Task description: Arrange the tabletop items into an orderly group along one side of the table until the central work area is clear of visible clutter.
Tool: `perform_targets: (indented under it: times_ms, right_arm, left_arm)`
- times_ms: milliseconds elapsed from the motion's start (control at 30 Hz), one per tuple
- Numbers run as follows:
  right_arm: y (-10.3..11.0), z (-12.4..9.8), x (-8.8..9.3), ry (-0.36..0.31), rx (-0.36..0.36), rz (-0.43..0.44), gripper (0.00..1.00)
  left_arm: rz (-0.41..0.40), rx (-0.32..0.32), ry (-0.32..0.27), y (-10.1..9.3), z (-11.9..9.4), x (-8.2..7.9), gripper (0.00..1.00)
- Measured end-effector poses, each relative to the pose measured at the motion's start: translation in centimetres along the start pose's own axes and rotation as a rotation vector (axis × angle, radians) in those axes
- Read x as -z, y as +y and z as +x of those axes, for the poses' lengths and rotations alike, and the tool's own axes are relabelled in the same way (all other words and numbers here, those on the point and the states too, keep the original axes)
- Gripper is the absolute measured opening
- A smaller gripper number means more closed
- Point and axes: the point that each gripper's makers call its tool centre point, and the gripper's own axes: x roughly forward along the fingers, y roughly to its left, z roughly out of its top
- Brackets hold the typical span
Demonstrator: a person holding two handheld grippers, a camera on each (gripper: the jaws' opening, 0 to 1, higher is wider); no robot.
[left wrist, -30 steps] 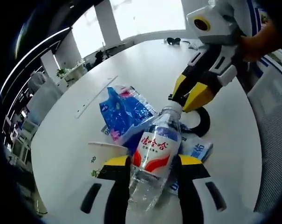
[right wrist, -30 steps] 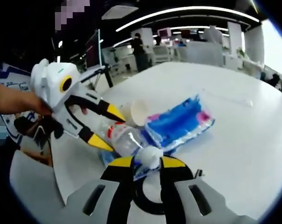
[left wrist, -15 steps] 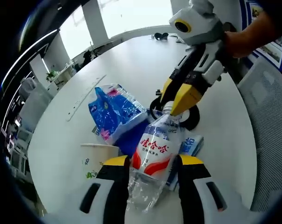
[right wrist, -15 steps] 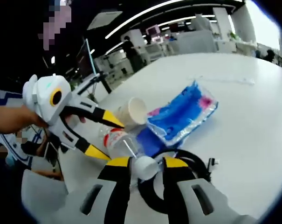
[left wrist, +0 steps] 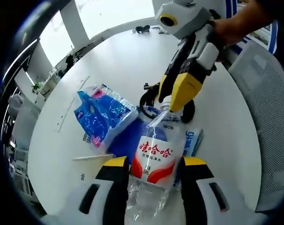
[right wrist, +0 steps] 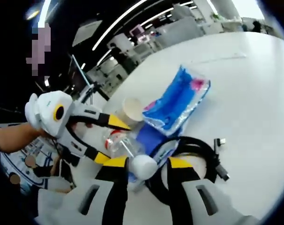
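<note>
Left gripper [left wrist: 153, 176]: jaws pressed on the body of the water bottle [left wrist: 153, 157].
Right gripper [right wrist: 142, 169]: jaws pinch the bottle's white cap [right wrist: 142, 165].
Bottle: held above blue packet [left wrist: 100, 115], black cable [right wrist: 198, 154], paper cup [right wrist: 131, 108].
Table [left wrist: 118, 61]: far side is free, wide room.

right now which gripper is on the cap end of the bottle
The right gripper: its jaws sit at either side of the white cap of the water bottle. The left gripper clamps the labelled body.
</note>
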Motion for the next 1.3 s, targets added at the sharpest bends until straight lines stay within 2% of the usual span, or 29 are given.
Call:
perform_targets:
  times_ms: [100,167,300,467,633,833,967,1133,1300]
  right_arm:
    - [0.2,0.0,0.1,0.014,-0.008,0.017,0.26]
    - [0.1,0.0,-0.1,0.010,0.001,0.004,0.27]
    - [0.0,0.1,-0.4,0.007,0.021,-0.028,0.27]
    - [0.1,0.3,-0.3,0.011,0.036,-0.033,0.26]
    - [0.1,0.4,-0.4,0.003,0.049,0.005,0.24]
    - [0.0,0.7,-0.5,-0.011,0.036,0.068,0.24]
    - [0.3,1.1,-0.7,-0.046,-0.005,0.183,0.23]
    - [0.1,1.4,-0.9,-0.067,-0.026,0.235,0.24]
    - [-0.1,1.7,-1.3,-0.086,-0.036,0.277,0.25]
  left_arm:
    - [0.000,-0.002,0.002,-0.1,0.0,0.1,0.43]
    - [-0.033,-0.007,0.003,-0.1,0.0,0.2,0.43]
    - [-0.147,-0.036,0.005,0.0,-0.2,0.3,0.42]
    - [-0.238,-0.083,0.008,0.1,-0.2,0.3,0.42]
    - [-0.286,-0.113,0.022,0.1,-0.2,0.4,0.42]
    - [-0.327,-0.125,-0.014,0.0,-0.5,0.6,0.42]
    - [-0.361,-0.121,-0.050,0.2,-0.7,0.9,0.42]
    - [-0.371,-0.124,-0.073,0.2,-0.8,0.9,0.41]
    - [-0.346,-0.124,-0.086,0.1,-0.6,0.8,0.41]
